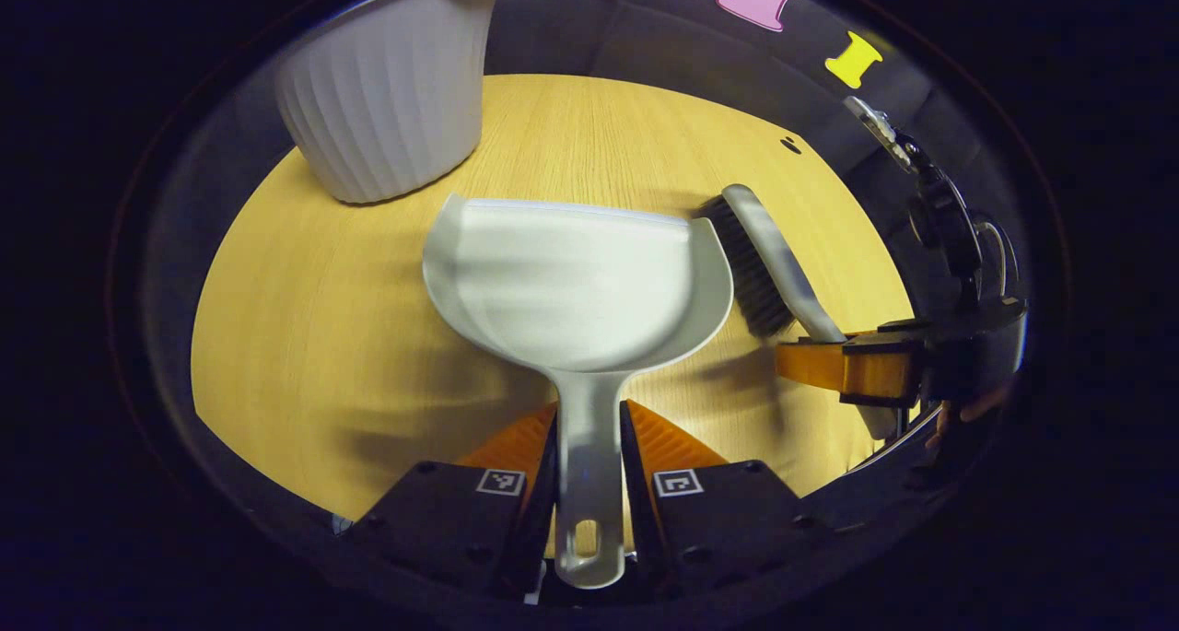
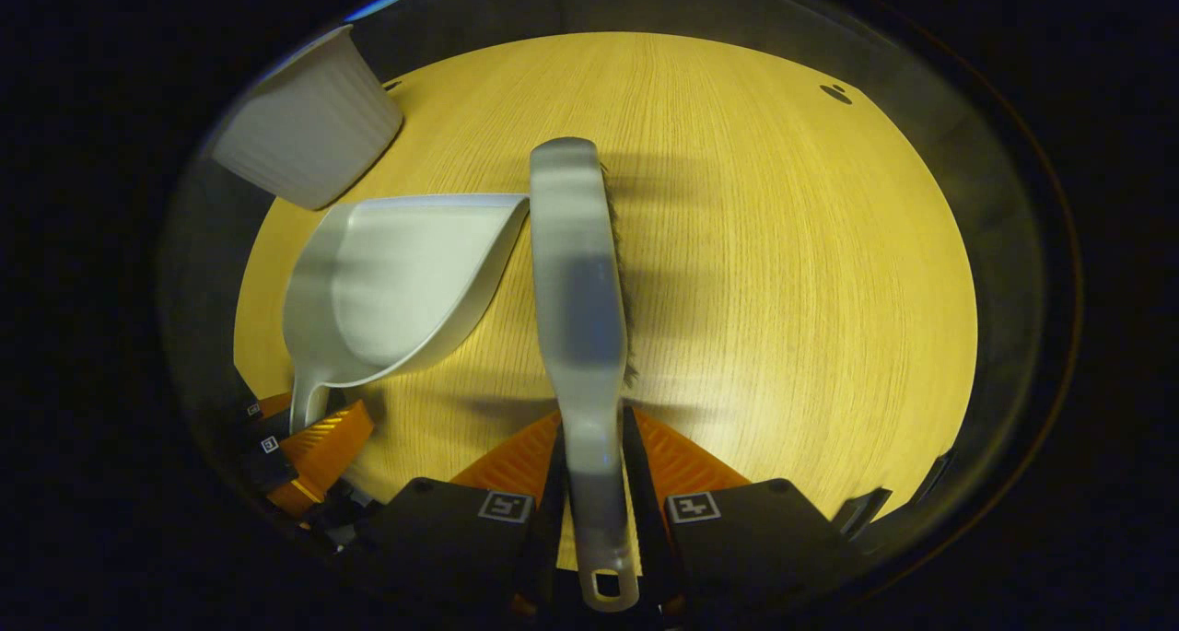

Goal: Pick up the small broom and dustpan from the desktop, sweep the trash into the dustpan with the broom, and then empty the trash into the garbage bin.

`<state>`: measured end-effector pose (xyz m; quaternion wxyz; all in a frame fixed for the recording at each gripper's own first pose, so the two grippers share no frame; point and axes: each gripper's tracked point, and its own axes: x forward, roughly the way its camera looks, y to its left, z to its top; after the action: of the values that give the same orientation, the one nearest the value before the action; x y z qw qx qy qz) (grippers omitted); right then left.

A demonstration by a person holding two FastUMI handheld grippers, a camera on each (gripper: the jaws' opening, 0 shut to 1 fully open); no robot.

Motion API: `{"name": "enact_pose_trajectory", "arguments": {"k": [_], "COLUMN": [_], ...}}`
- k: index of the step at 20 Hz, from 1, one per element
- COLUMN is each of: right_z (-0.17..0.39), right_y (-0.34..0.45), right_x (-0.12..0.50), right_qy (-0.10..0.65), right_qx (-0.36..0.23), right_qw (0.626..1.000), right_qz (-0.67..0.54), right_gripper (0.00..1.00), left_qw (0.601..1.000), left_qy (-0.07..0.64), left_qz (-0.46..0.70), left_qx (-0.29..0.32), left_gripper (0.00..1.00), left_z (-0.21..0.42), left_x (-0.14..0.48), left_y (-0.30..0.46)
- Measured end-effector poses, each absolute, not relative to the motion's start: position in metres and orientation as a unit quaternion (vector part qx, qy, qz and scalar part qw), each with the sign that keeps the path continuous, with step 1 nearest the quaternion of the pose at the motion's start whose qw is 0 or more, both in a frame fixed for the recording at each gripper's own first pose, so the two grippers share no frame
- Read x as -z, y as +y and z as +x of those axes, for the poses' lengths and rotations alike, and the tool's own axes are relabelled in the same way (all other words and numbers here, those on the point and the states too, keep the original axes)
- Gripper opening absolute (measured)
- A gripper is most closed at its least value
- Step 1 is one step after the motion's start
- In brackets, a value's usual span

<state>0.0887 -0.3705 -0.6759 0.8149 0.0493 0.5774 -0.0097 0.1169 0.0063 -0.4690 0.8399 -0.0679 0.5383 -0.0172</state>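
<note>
Our left gripper (image 1: 589,447) has its fingers closed on the dustpan (image 1: 576,281) handle. Our right gripper (image 2: 597,465) clamps the broom (image 2: 576,272), its bristles mostly hidden. The garbage bin (image 1: 387,97) is cut off at the table's (image 1: 313,336) far edge.

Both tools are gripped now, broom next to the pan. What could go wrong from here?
1. The left gripper pinches only the dustpan's thin handle; the wide scoop may twist or tip.
2. The broom sits right against the pan's side wall, so its bristles may snag the rim or shove the pan.
3. I cannot make out any trash on the desktop. The garbage bin stands close ahead, and a swing might knock it.
</note>
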Motion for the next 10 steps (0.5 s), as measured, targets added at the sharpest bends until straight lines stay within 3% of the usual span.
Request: {"name": "enact_pose_trajectory", "arguments": {"k": [1, 2, 3, 4, 5, 7, 8, 9, 10], "right_z": [0.09, 0.09, 0.089, 0.089, 0.089, 0.084, 0.082, 0.079, 0.076], "right_y": [-0.369, -0.366, -0.365, -0.366, -0.369, -0.38, -0.382, -0.385, -0.387], "right_x": [0.672, 0.669, 0.663, 0.656, 0.65, 0.63, 0.62, 0.607, 0.594], "right_qy": [0.576, 0.574, 0.571, 0.563, 0.554, 0.529, 0.515, 0.502, 0.488], "right_qx": [0.01, 0.007, 0.007, 0.006, 0.008, 0.019, 0.022, 0.027, 0.034], "right_qw": [0.815, 0.816, 0.818, 0.823, 0.83, 0.847, 0.856, 0.863, 0.87], "right_qz": [0.056, 0.063, 0.069, 0.071, 0.067, 0.05, 0.049, 0.051, 0.058], "right_gripper": [0.48, 0.46, 0.6, 0.68, 0.69, 0.96, 0.89, 0.89, 0.98], "left_qw": [0.84, 0.839, 0.837, 0.837, 0.838, 0.845, 0.854, 0.865, 0.875], "left_qy": [0.539, 0.54, 0.544, 0.545, 0.545, 0.533, 0.519, 0.501, 0.483], "left_qz": [-0.067, -0.059, -0.049, -0.038, -0.03, -0.013, -0.005, 0.004, 0.011], "left_qx": [0.022, 0.021, 0.022, 0.022, 0.026, 0.031, 0.032, 0.032, 0.031], "left_gripper": [0.43, 0.7, 0.82, 0.85, 0.86, 0.86, 0.86, 0.85, 0.86], "left_z": [0.119, 0.119, 0.117, 0.115, 0.113, 0.109, 0.107, 0.108, 0.113], "left_x": [0.468, 0.465, 0.463, 0.459, 0.454, 0.435, 0.42, 0.404, 0.388], "left_y": [0.003, 0.002, 0.003, 0.005, 0.005, 0.008, 0.008, 0.01, 0.011]}}
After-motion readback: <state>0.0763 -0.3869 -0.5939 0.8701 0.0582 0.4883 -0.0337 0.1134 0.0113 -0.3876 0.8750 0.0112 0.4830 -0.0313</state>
